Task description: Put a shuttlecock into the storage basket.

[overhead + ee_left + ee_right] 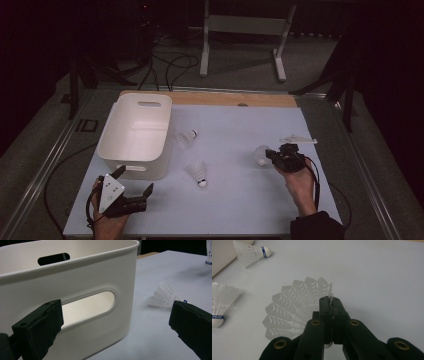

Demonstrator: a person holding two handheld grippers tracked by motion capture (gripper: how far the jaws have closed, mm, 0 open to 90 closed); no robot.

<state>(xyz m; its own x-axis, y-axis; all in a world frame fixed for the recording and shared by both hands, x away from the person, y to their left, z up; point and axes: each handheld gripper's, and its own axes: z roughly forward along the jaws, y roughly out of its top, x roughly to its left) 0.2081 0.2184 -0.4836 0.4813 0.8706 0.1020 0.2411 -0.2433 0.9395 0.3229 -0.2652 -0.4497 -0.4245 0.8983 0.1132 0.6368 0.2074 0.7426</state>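
dark floor with loose cables and a white metal stand (243,25) lies behind the table (240,200), whose top is a pale blue-white sheet with a strip of bare wood along its far edge. on the left part of the sheet stands a white plastic bin (136,135) with slotted handles in its end walls; in the left gripper view its near wall and handle slot sit right in front of the camera.

on the right, the person's right hand holds the right gripper (274,156) low over the sheet. its jaws are clenched on the feather skirt of a white shuttlecock (261,155); in the right gripper view the black pads meet on the rim of the skirt, pinching a feather edge between them, and the skirt (297,307) fans out to the left of the jaws. just beyond that gripper a thin white strip (298,139) lies on the sheet.

two more shuttlecocks lie apart from it in the middle of the table: the far shuttlecock (186,138) near the bin's right wall, and the near shuttlecock (198,173) just off the bin's front right corner, its cork toward the person.

the left gripper (134,187) rests in the person's left hand at the front left, just before the bin. its jaws are spread wide with nothing between the pads
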